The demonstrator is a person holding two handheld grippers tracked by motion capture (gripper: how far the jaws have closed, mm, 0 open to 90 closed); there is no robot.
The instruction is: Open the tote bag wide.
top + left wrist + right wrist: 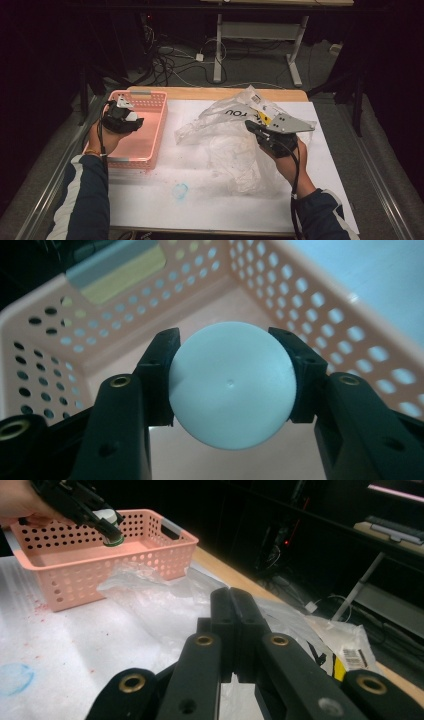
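White jar (232, 387) sits squeezed in the left gripper (232, 385) over the pink basket (150, 131) — next, let go inside. Beside the basket, the right gripper (234, 630) pinches the plastic bag (225, 137) shut.

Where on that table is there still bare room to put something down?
The basket floor is bare. So is the white sheet along the near edge, between the sleeves, past a blue smudge. The crumpled bag crowds the middle and right, under the right claw.
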